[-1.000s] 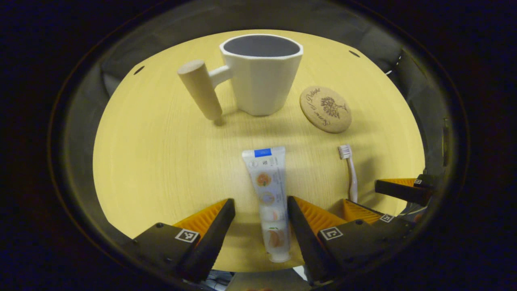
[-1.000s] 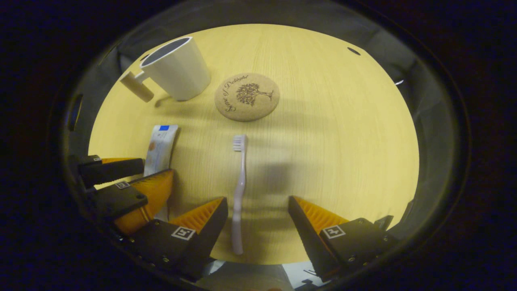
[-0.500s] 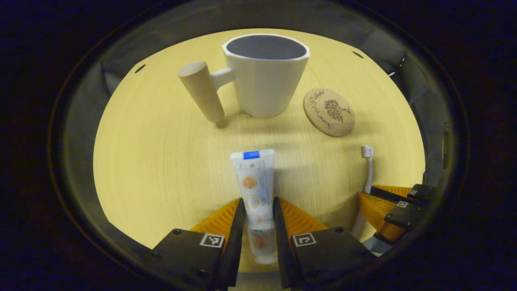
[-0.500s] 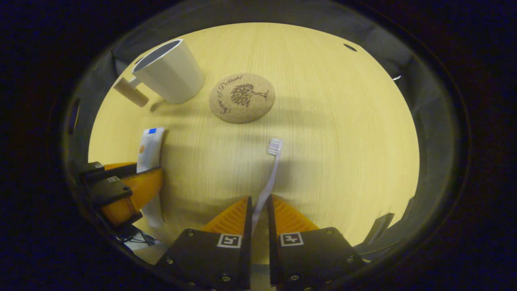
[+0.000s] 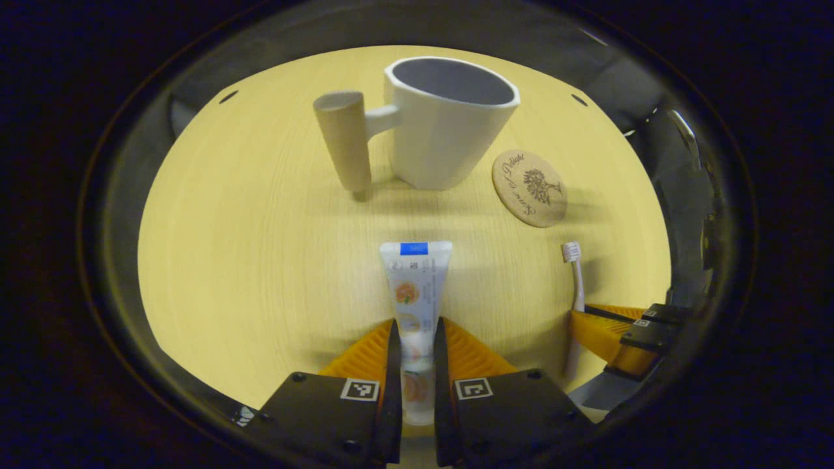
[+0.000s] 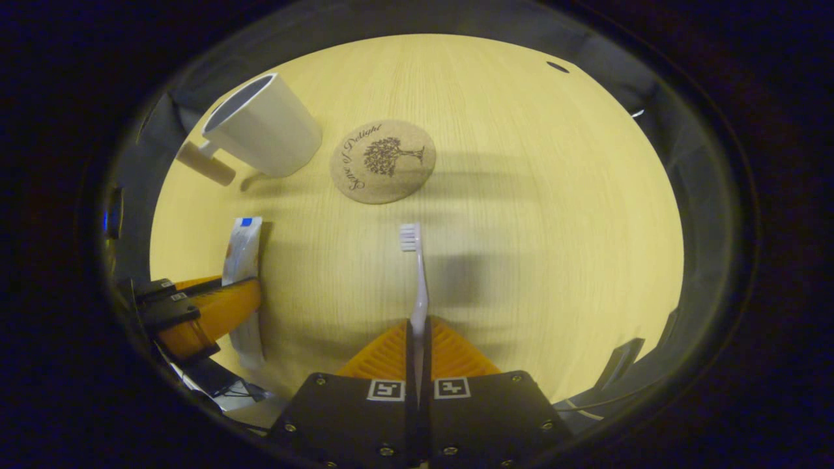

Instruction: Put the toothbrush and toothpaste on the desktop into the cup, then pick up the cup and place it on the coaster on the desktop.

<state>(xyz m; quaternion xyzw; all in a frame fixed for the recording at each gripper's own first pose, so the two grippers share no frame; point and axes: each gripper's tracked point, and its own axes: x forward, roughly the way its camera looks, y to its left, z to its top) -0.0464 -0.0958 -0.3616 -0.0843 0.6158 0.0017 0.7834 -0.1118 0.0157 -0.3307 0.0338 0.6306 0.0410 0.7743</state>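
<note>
Fingers, left gripper (image 5: 413,339): closed flat against both sides of the toothpaste tube (image 5: 414,286), gripping its lower body near the cap end; the crimped end with the blue band points forward toward the cup. The hold is low on the tube, probably so that the free length can be steered into the cup's mouth.

Fingers, right gripper (image 6: 417,339): pressed almost together on the handle of the toothbrush (image 6: 415,280), bristle head forward and clear of the grip. The brush lines up with the fingers, which suits an end-first drop.

Cup (image 5: 449,133): white, faceted, upright on the wooden surface (image 5: 260,260), mouth open and apparently holding nothing. A wooden peg handle (image 5: 344,140) juts from its side on a short white arm; it is the likely grasp point for the later lift.

Coaster (image 6: 382,161): round cork disc with a tree print, flat on the surface just beside the cup, not touching it, nothing on it.

Status: both items gripped, neither yet in the cup. From the right gripper view, the left gripper (image 6: 202,309) sits to the side with the tube between its fingers; whether either item is off the surface cannot be told.
</note>
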